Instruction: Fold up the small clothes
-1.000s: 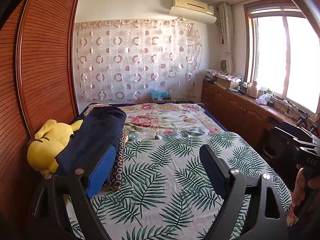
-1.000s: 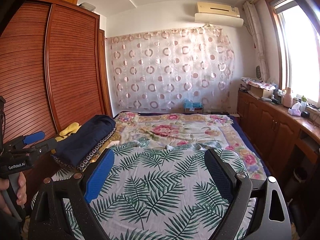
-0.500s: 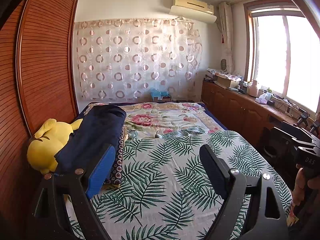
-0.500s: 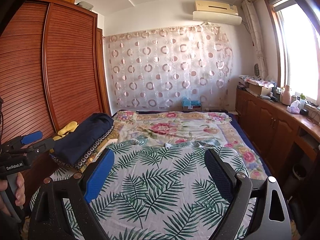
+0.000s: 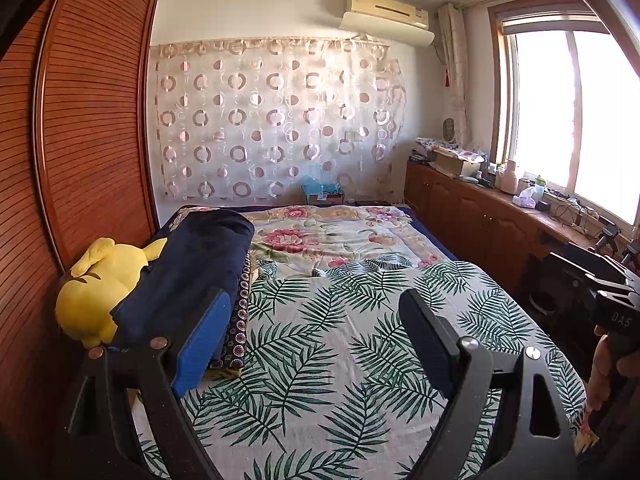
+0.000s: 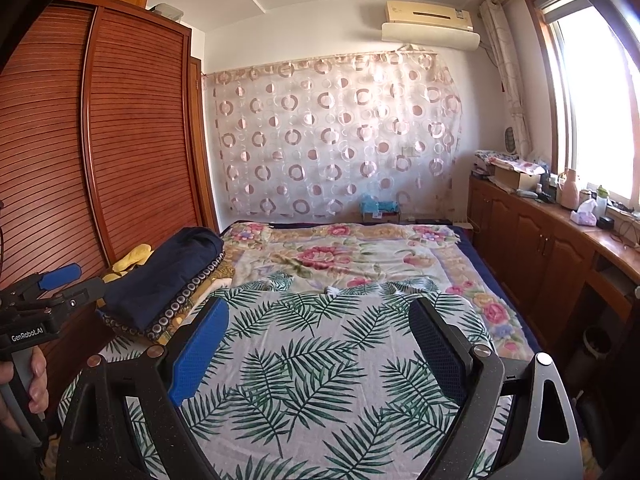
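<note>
A palm-leaf printed cloth (image 5: 336, 344) lies spread flat over the near half of the bed; it also shows in the right wrist view (image 6: 320, 360). My left gripper (image 5: 314, 320) is open and empty, held above the cloth. My right gripper (image 6: 318, 330) is open and empty, also above the cloth. The left gripper shows at the left edge of the right wrist view (image 6: 60, 280), and the right gripper's body at the right edge of the left wrist view (image 5: 612, 300). No small garment can be told apart from the bedding.
A floral quilt (image 5: 332, 236) covers the far half of the bed. A folded navy blanket (image 5: 192, 272) and a yellow plush toy (image 5: 92, 292) lie along the left side by the wooden wardrobe (image 5: 80, 120). A cluttered wooden cabinet (image 6: 560, 232) runs under the window.
The right wrist view has tilted up a little, so the bed sits lower in it. The left gripper has hardly moved. Both grippers stay open.
</note>
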Tool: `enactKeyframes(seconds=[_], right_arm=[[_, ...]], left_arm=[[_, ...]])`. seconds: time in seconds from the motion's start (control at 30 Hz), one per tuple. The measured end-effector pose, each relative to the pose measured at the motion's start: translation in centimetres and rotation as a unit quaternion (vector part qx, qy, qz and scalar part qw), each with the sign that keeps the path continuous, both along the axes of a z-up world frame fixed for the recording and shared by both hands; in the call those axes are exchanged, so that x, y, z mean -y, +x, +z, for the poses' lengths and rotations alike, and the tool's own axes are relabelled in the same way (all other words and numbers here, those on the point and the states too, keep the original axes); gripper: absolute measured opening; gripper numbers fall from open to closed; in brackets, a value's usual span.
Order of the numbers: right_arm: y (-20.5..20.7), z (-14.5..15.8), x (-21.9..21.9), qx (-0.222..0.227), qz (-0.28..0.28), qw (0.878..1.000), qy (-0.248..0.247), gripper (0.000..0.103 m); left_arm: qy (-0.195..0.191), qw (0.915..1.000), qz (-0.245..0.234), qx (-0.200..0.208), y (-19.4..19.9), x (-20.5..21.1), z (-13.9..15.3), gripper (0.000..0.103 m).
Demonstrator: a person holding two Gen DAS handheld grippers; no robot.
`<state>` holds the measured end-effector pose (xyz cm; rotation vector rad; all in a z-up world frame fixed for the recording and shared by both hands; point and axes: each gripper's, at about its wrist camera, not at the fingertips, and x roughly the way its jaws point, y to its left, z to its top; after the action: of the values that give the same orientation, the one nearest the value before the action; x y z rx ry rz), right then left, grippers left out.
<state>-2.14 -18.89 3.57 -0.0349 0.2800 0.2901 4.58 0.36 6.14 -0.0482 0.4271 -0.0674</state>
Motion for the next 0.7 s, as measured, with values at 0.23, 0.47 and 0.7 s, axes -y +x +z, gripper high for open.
enactKeyframes(seconds=[0.23,0.47,0.7], right_arm=[[0.03,-0.03,0.11,0.000,0.001,1.000,0.000,0.092],[0.12,0.01,0.18,-0.001,0.001,1.000,0.000,0.092],[0.18,-0.01,0.40,0.000,0.002,1.000,0.000,0.092]], left_arm=[[0.000,1.0000,0.000,0.000,-0.05,-0.03,-0.13,0.087],[0.000,1.0000,0.000,0.000,-0.05,-0.05,-0.10,0.087],[0.000,1.0000,0.000,0.000,-0.06,-0.03,-0.10,0.087]])
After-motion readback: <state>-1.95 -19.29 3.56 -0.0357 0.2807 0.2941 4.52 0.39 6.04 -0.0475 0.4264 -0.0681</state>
